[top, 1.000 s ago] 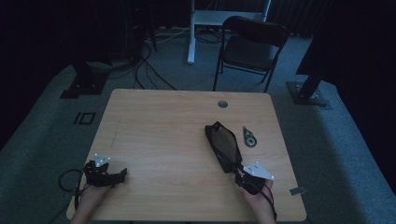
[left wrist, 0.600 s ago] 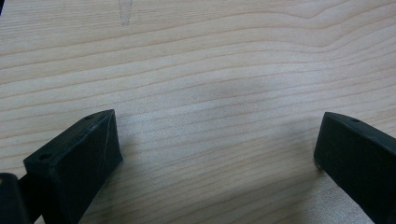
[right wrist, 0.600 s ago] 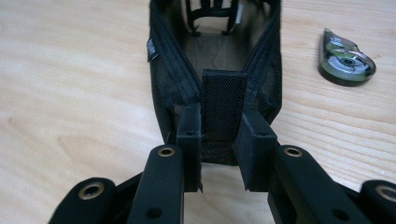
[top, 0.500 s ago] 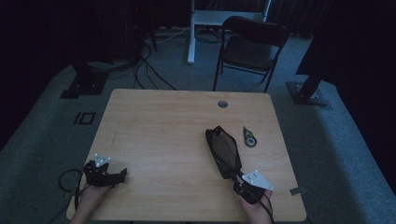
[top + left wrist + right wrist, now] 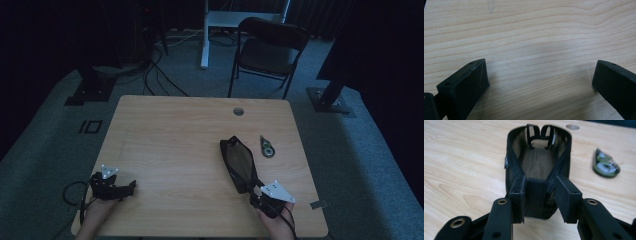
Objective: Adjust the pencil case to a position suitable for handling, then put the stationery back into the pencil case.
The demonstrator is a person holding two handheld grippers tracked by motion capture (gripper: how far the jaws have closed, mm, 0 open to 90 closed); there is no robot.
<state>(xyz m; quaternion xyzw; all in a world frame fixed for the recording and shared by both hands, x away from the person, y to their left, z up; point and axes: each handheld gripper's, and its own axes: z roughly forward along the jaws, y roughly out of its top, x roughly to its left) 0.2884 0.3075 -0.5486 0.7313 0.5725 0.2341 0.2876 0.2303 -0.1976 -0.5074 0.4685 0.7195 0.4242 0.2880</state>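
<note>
A black mesh pouch (image 5: 239, 162) lies open and lengthwise on the wooden table (image 5: 170, 130), right of centre. My right gripper (image 5: 253, 193) is at its near end. In the right gripper view the two jaws pinch the pouch (image 5: 539, 162) from both sides, and my right gripper (image 5: 541, 198) is shut on its end wall. The pouch's inside looks empty, with two strap loops at the far end. My left gripper (image 5: 131, 188) rests near the table's front left corner. In the left gripper view, my left gripper (image 5: 539, 82) is open over bare wood.
A small green and grey tape dispenser (image 5: 267, 148) lies just right of the pouch, also seen as the dispenser (image 5: 606, 165) in the right gripper view. A round cable hole (image 5: 238, 111) sits near the far edge. A folding chair (image 5: 270, 45) stands beyond the table.
My right gripper has drawn back a little toward the near edge, and the pouch's near end has come with it. The left gripper has stayed still.
</note>
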